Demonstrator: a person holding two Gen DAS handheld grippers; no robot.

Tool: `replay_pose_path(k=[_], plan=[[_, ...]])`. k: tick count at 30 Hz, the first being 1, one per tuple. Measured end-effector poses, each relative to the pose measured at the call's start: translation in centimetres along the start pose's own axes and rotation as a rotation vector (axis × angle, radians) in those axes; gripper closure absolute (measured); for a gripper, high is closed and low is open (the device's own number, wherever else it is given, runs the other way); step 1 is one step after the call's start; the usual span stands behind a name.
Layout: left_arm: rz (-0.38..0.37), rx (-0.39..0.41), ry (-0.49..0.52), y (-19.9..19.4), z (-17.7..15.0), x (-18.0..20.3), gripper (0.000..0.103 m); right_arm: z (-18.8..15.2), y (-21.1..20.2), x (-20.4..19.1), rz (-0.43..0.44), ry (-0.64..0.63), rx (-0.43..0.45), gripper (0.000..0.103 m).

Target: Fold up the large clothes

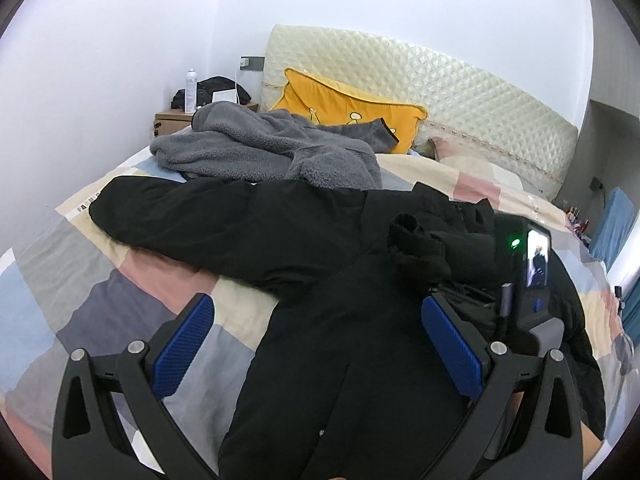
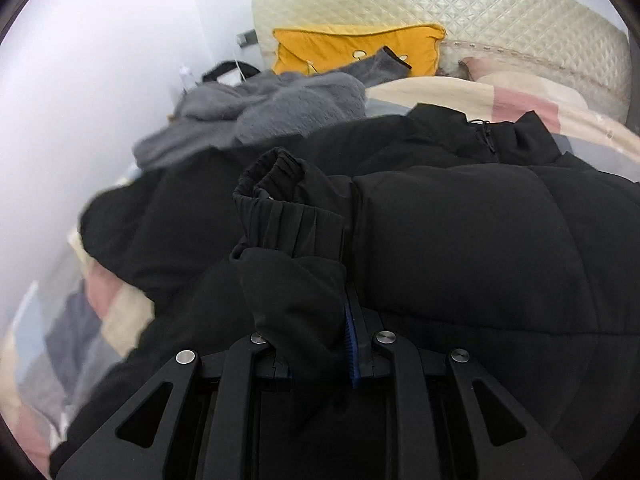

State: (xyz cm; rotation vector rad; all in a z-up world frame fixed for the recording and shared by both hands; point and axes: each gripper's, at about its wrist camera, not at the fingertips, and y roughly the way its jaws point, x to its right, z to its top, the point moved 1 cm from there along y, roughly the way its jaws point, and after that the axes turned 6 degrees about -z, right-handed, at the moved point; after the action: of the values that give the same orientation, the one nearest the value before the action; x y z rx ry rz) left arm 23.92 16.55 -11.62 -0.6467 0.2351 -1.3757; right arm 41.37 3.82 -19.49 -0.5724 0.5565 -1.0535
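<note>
A black padded jacket [image 1: 320,240] lies spread across the bed with the pastel patchwork cover [image 1: 120,280], its collar and zip toward the cream quilted headboard [image 1: 440,88] and one sleeve stretched out flat to the left. The other sleeve is doubled over the jacket's body, and the right tongs [image 2: 316,328] are clenched on it just behind the gathered elastic cuff [image 2: 280,200], the fabric bunched between the blue ribbed pads [image 2: 349,344]. The left tongs [image 1: 316,344] hang released over the jacket's lower part, blue pads well apart and nothing pinched between them. Behind the jacket lie a crumpled grey fleece garment [image 1: 256,148] and a mustard-yellow cushion [image 1: 352,108] against the headboard.
</note>
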Motion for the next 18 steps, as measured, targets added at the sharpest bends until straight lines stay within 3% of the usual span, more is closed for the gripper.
replay_pose_path(k=[4, 6, 7, 9, 12, 18], plan=[[0.024, -0.003, -0.004, 0.0, 0.0, 0.0, 0.0, 0.9, -2.1, 0.0, 0.057, 0.003, 0.017, 0.068], [0.029, -0.004, 0.004, -0.1, -0.1, 0.1, 0.0, 1.2, -3.4, 0.1, 0.069, -0.001, 0.031, 0.051], [0.034, -0.003, 0.012, -0.1, -0.2, 0.3, 0.0, 1.3, -3.8, 0.2, 0.075, 0.001, 0.037, 0.048], [0.034, 0.0, 0.023, -0.3, -0.2, 0.5, 0.0, 1.6, -5.8, 0.9, 0.082, 0.024, 0.077, 0.029], [0.03, 0.004, 0.037, -0.5, -0.3, 0.9, 0.0, 2.2, -7.9, 2.8, 0.072, 0.057, 0.116, 0.028], [-0.002, -0.009, 0.082, -0.6, -0.8, 2.7, 0.0, 1.4, -12.4, 8.3, -0.066, 0.071, 0.167, 0.028]])
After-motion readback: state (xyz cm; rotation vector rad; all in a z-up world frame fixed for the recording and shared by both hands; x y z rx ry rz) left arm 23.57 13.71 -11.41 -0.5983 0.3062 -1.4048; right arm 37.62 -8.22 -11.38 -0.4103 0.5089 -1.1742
